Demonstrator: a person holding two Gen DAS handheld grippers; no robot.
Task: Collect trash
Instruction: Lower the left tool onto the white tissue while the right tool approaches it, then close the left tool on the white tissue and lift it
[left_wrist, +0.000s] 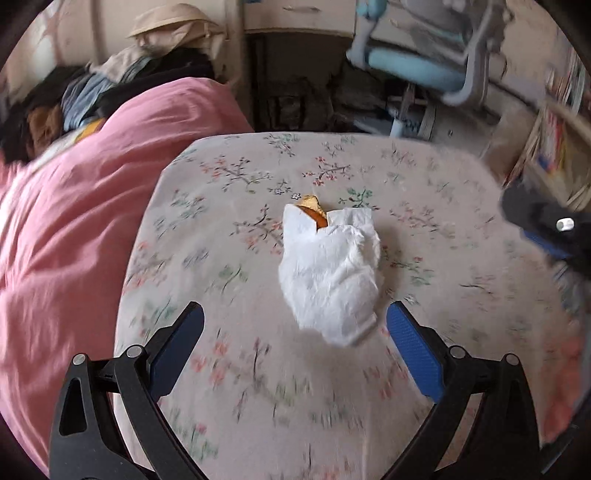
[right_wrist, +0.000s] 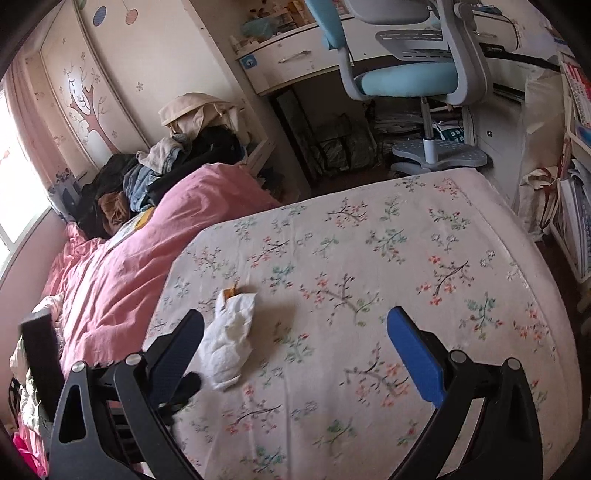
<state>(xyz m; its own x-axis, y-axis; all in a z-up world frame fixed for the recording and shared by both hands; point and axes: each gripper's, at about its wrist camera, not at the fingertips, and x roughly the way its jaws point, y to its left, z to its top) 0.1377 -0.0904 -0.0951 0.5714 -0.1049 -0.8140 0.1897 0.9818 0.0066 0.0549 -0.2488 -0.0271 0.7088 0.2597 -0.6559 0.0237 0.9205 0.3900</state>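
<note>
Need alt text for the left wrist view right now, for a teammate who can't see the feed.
A crumpled white tissue with an orange scrap poking from its far end lies on the floral bedsheet, just ahead of the open left tongs, which hold nothing. A pink duvet lies to the left; the image is motion-blurred.

Two black hand-held gripper (left_wrist: 295, 325) frames (right_wrist: 295, 332), blue ribbed finger pads (left_wrist: 413, 350), round silver pivot screws.

Before you: bed with floral sheet (right_wrist: 369, 258); pink duvet (right_wrist: 122, 273) along its left; clothes pile (right_wrist: 155, 173) beyond; blue-grey chair (right_wrist: 406, 74); drawer unit (right_wrist: 280, 62); bookshelf (right_wrist: 576, 155) at right.
</note>
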